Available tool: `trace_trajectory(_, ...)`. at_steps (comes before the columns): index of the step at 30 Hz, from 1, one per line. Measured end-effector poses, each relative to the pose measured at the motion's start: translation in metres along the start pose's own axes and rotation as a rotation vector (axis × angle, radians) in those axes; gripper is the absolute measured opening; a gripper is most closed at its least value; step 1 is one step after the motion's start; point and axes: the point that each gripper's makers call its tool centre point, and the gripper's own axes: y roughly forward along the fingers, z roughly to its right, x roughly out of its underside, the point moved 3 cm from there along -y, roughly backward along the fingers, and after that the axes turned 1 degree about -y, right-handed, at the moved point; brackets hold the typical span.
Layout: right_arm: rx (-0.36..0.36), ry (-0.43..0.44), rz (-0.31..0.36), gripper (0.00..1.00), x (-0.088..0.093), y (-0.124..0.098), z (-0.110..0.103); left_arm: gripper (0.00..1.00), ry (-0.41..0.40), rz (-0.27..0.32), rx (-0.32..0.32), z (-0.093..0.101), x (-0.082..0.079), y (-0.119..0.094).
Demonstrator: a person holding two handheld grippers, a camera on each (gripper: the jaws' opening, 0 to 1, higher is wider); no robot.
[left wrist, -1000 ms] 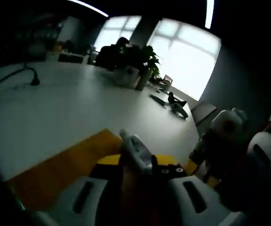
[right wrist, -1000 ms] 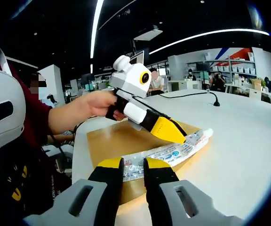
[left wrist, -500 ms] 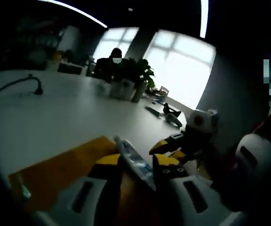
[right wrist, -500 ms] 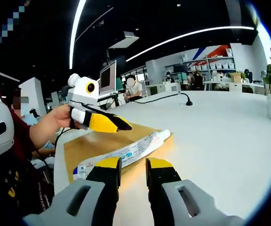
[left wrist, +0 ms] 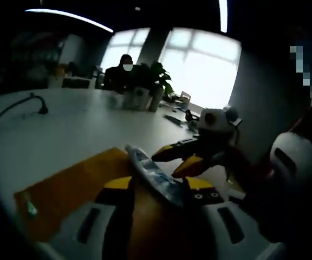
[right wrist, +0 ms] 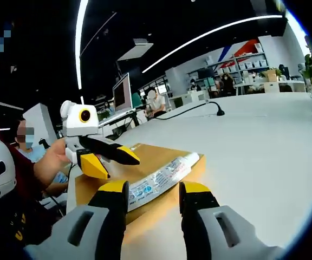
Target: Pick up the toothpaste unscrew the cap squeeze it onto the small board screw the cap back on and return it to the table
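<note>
— What do I have on the right gripper?

— I see its yellow-tipped jaws spread apart, gripping nothing. The toothpaste lies flat on the small board just past them, its tail end reaching down between the jaws, its capped end toward the board's far corner.

— And the left gripper?

— In the right gripper view it hangs over the board's near-left part, held by a hand, jaws parted, nothing in them. In its own view the jaws rise wide apart with the tube running between them, not pinched.

— Where does the board sit?

— On the white table, near its edge. Further out I see a black cable across the table, and potted plants by the bright windows in the left gripper view.
</note>
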Motion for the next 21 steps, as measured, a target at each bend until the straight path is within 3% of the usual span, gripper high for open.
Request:
trace_trajectory(8,-0.006,0.006,-0.011,0.39,-0.004,0.002,0.01,0.37,-0.005,-0.04,0.01,0.006,0.011,-0.006)
trace_trajectory(21,-0.008,-0.001,-0.034,0.38,-0.003,0.01,0.008,0.31,-0.01,-0.096,0.037,0.02,0.028,-0.005)
